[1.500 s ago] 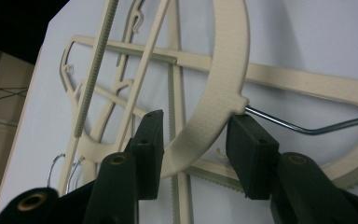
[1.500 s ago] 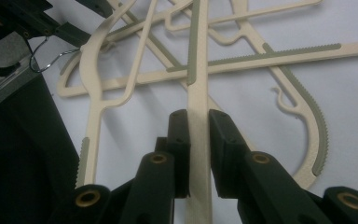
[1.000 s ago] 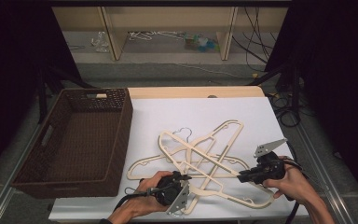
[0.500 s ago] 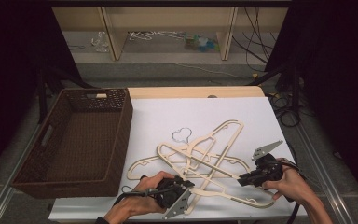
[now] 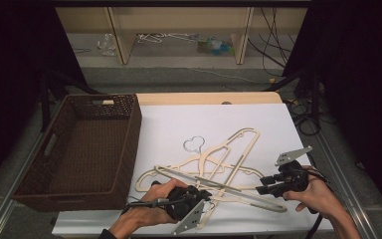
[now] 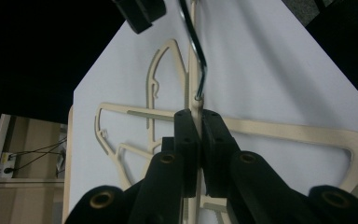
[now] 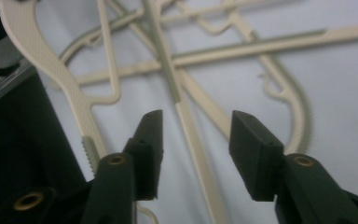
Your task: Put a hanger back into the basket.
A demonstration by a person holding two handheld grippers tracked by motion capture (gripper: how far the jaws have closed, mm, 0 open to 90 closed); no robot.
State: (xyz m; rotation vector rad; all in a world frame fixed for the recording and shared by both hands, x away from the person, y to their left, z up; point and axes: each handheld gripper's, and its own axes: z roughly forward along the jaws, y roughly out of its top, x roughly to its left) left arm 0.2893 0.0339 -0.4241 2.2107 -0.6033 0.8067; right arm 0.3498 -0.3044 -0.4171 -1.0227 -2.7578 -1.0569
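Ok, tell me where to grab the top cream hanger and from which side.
Grip the hanger at its neck, just below the metal hook, coming from the near table edge. There it is thin and raised above the tangled pile, as the left gripper shuts on it now.

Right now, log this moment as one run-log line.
left gripper: shut on cream plastic hanger | right gripper: jaws just opening, astride hanger bar, not pressing | brown wicker basket: empty
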